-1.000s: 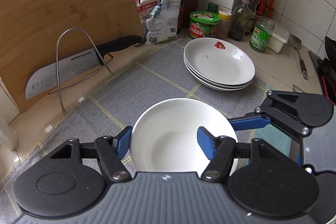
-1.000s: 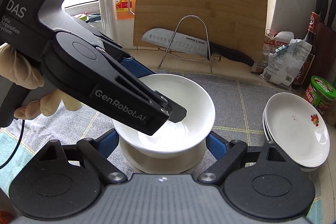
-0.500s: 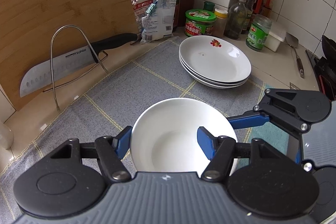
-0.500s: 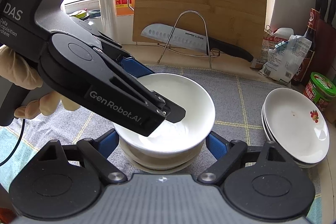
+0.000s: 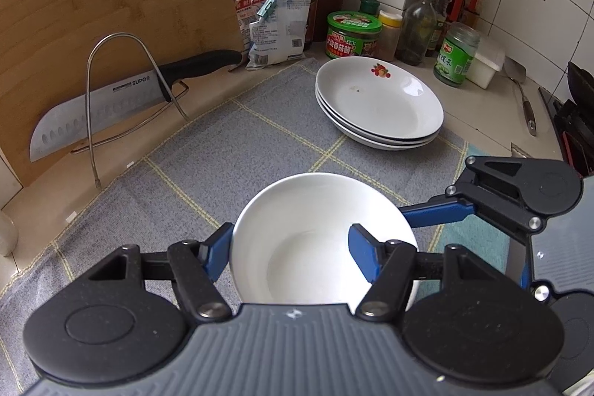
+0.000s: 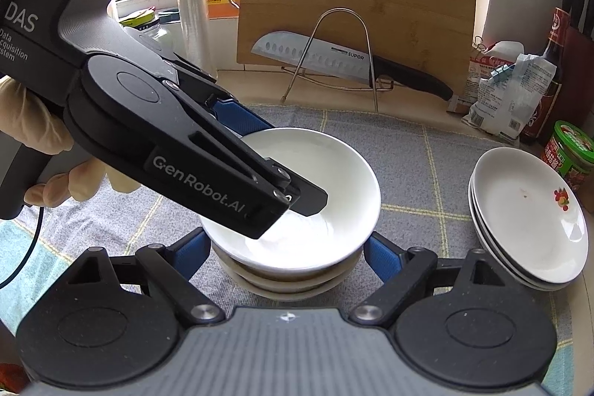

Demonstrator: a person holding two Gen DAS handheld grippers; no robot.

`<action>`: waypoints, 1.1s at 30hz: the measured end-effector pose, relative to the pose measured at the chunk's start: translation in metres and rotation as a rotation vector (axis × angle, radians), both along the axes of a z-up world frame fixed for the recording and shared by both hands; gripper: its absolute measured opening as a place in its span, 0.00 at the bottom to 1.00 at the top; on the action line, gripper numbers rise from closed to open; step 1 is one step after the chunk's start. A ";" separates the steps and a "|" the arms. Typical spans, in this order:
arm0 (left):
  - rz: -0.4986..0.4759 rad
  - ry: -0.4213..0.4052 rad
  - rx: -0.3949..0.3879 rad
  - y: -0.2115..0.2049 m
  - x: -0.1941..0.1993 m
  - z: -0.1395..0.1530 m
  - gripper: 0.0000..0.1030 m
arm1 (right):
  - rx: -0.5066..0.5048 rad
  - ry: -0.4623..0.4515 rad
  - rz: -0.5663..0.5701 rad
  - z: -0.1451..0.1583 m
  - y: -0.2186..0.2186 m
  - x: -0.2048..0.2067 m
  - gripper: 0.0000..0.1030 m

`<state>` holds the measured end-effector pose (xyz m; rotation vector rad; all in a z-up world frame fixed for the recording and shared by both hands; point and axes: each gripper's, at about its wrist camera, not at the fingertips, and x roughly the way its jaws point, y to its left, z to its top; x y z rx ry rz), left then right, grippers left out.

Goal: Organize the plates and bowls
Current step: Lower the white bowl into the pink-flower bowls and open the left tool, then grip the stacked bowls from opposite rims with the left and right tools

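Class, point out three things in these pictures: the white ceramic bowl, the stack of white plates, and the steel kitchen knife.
White ceramic bowl (image 5: pixel 315 240): left wrist view, inner wall.
Stack of white plates (image 5: pixel 378 102): left wrist view, top plate's centre.
Steel kitchen knife (image 6: pixel 308 52): right wrist view, blade's middle.

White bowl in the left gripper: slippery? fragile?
The white bowl looks glazed and glossy, so probably slick against the left gripper pinching just its rim. It looks ceramic: rigid, likely chips if it knocks the bowl stack beneath.
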<state>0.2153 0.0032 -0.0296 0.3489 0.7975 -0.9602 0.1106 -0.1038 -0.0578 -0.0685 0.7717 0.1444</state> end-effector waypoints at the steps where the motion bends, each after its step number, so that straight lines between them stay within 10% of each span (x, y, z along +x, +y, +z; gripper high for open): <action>1: 0.000 0.002 0.000 0.000 0.000 -0.001 0.64 | 0.001 0.001 0.000 0.000 0.000 0.000 0.90; 21: 0.066 -0.134 -0.135 0.051 -0.030 0.019 0.96 | -0.063 0.018 0.067 -0.004 -0.001 -0.008 1.00; 33: 0.086 -0.018 -0.035 0.075 -0.042 -0.058 0.98 | -0.127 0.145 -0.015 -0.040 -0.022 -0.001 1.00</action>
